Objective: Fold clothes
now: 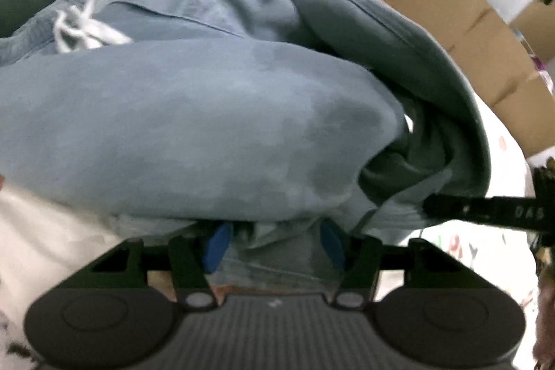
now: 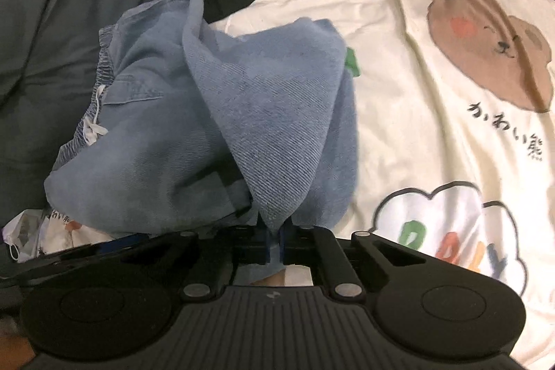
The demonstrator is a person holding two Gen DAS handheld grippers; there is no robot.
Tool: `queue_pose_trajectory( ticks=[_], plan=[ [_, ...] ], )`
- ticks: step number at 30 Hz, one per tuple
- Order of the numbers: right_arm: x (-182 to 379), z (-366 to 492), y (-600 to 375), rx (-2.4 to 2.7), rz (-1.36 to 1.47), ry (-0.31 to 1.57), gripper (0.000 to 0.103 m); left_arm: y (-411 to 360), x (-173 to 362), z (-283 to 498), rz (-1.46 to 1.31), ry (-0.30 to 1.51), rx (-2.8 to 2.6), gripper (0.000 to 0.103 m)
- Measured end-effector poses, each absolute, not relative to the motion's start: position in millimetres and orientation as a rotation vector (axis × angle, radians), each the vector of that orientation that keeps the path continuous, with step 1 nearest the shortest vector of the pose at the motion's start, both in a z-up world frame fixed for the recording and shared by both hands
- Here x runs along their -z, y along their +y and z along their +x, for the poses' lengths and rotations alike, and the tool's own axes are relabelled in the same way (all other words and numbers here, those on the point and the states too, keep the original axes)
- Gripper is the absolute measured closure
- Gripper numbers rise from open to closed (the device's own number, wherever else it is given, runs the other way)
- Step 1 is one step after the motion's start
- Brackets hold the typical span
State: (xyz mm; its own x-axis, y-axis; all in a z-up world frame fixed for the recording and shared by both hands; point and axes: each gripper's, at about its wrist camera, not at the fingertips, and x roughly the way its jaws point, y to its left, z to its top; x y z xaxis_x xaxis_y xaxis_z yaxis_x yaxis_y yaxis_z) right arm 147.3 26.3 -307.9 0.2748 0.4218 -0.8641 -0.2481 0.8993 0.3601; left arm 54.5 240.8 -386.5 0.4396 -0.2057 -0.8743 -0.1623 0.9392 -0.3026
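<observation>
Fingers of the right gripper (image 2: 274, 240) pinch a hem of the blue shorts (image 2: 208, 113), the left gripper's (image 1: 274, 245) spread around cloth — lifting them above the cream sheet (image 2: 433, 144), likely to fold.

A: What can you read on the cream sheet (image 2: 399, 92)?

B: Beside the brown bear drawing (image 2: 485, 51) you find black Japanese script (image 2: 506, 130), "かわい" and one further character. In the white cloud (image 2: 447, 231) stand coloured letters, partly hidden; they seem to spell "DAILY".

A: Anything else?

B: The black bar (image 1: 485, 210) in your left wrist view bears faint letters, perhaps "DAS", too blurred to confirm.
</observation>
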Motion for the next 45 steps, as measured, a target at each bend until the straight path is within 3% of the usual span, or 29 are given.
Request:
queue_pose_trajectory(
  ticks=[3, 4, 5, 7, 13, 24, 40, 43, 45],
  plan=[
    [296, 153, 14, -0.447, 0.146, 1.194, 0.101, 236, 394, 57, -0.326, 1.125, 0.048, 0.045],
    [292, 156, 9, -0.444, 0.136, 1.188, 0.102, 236, 397, 58, -0.313, 1.13, 0.048, 0.054],
    [289, 158, 5, -0.444, 0.128, 1.186, 0.102, 235, 399, 59, -0.302, 1.134, 0.047, 0.071],
    [282, 166, -3, -0.448, 0.108, 1.181, 0.102, 241, 397, 58, -0.321, 1.131, 0.045, 0.09],
    [267, 183, -13, -0.479, 0.038, 1.165, 0.102, 261, 375, 53, -0.382, 1.067, 0.052, 0.097],
    [241, 228, -51, -0.375, -0.122, 1.117, 0.102, 305, 343, 69, -0.447, 0.953, -0.025, 0.098],
    [250, 357, -70, -0.417, -0.48, 1.101, 0.102, 312, 340, 69, -0.452, 0.96, -0.054, 0.098],
    [266, 370, -75, -0.433, -0.458, 1.146, 0.098, 309, 342, 68, -0.447, 0.973, -0.053, 0.098],
    [271, 372, -77, -0.441, -0.463, 1.164, 0.087, 308, 342, 67, -0.445, 0.982, -0.052, 0.098]
  ],
)
